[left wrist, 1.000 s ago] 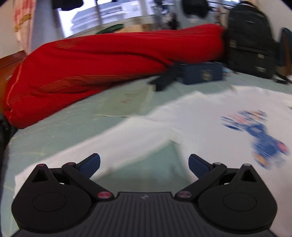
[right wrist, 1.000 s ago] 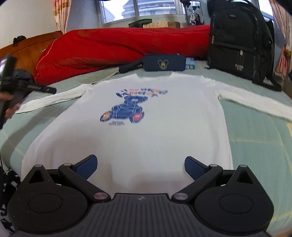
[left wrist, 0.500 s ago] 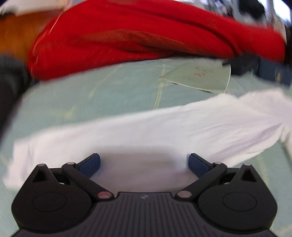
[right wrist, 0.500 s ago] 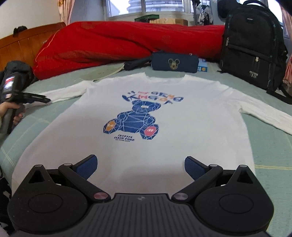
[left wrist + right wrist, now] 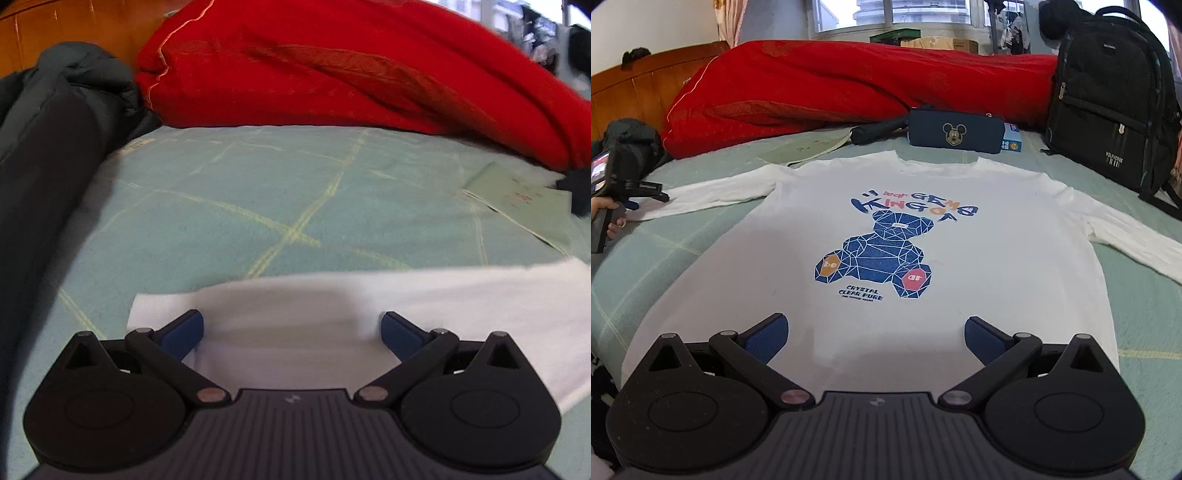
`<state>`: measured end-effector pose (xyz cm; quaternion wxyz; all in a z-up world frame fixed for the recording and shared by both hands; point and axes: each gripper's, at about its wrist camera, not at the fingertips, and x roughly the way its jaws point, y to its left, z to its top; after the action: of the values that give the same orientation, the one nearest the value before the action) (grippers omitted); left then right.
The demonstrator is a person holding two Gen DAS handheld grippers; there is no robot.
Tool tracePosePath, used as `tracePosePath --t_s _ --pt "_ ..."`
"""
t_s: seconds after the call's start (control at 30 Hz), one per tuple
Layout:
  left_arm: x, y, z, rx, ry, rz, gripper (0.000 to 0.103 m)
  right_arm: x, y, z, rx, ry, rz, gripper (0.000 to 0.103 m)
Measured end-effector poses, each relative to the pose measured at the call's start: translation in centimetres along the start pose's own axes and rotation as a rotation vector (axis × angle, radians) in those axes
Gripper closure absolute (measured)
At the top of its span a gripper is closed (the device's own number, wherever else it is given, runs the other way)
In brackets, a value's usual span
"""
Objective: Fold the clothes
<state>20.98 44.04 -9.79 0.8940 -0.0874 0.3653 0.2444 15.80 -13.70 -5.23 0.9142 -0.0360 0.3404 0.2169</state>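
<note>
White long-sleeved bear-print shirt (image 5: 923,236) flat, face-up, sleeves outspread

Right sleeve (image 5: 1137,247) — cuff cut off at frame edge.

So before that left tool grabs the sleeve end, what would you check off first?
1. Left tool open: ok, its fingers stand wide apart.
2. Sleeve cuff between the fingers: ok, white cloth spans the gap, the cuff edge just past the left finger.
3. Fingers touching the cloth: cannot tell from this view.
4. White shirt lying flat, print up: ok, body and both sleeves spread on the green bed cover.
5. Right tool free: ok, open over the hem, gripping nothing.
6. Fold path clear: ok, the pencil case and backpack sit beyond the collar, off the shirt.
</note>
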Motion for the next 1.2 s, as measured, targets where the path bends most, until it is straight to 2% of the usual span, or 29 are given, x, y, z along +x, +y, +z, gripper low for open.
tracePosePath --t_s 0.07,0.17,0.23,0.27,0.33,0.43,0.6,0.67,0.77,0.87,0.97,1.07,1.2 --pt "-0.5 0.3 -0.4 0.008 0.019 0.02 0.001 0.1 -0.1 0.0 0.002 0.003 -0.005 0.0" --pt "-1.3 0.9 0.5 -0.055 0.07 0.088 0.001 0.1 -0.5 0.0 0.031 0.005 0.01 0.0" --pt "-2.6 -0.3 1.5 -0.051 0.055 0.103 0.002 0.0 -0.8 -0.1 0.046 -0.003 0.022 0.0" --pt "-3.4 -1.4 1.8 -0.038 0.038 0.074 0.002 -0.1 -0.9 -0.1 0.051 -0.007 0.025 0.0" --pt "-4.5 -3.9 2.8 -0.019 0.032 -0.031 0.002 -0.1 -1.1 0.0 0.065 -0.009 0.038 0.0" --pt "-5.0 -9.6 4.2 0.003 0.065 -0.246 0.001 -0.1 -1.4 0.0 0.083 -0.011 0.055 0.0" --pt "-3.7 -19.2 5.3 0.012 0.158 -0.547 0.001 -0.1 -2.1 -0.5 0.09 -0.012 0.066 0.0" --pt "-2.7 -22.9 5.5 0.037 0.184 -0.594 0.001 -0.2 -2.7 -0.6 0.095 -0.018 0.069 0.0" --pt "-1.0 -26.5 5.6 0.028 0.233 -0.623 0.002 -0.3 -3.5 -0.8 0.101 -0.026 0.074 0.0" --pt "0.7 -28.0 5.3 -0.019 0.282 -0.65 0.002 -0.1 -4.4 -1.1 0.107 -0.027 0.083 0.0" --pt "2.6 -28.4 5.4 -0.03 0.26 -0.578 0.002 0.4 -5.2 -1.5 0.121 -0.023 0.097 0.0" --pt "4.3 -28.7 5.9 -0.028 0.208 -0.444 0.002 0.8 -5.7 -1.7 0.138 -0.021 0.11 0.0" --pt "3.7 -28.5 6.6 -0.067 0.181 -0.442 0.002 0.7 -6.0 -1.9 0.146 -0.031 0.12 0.0"
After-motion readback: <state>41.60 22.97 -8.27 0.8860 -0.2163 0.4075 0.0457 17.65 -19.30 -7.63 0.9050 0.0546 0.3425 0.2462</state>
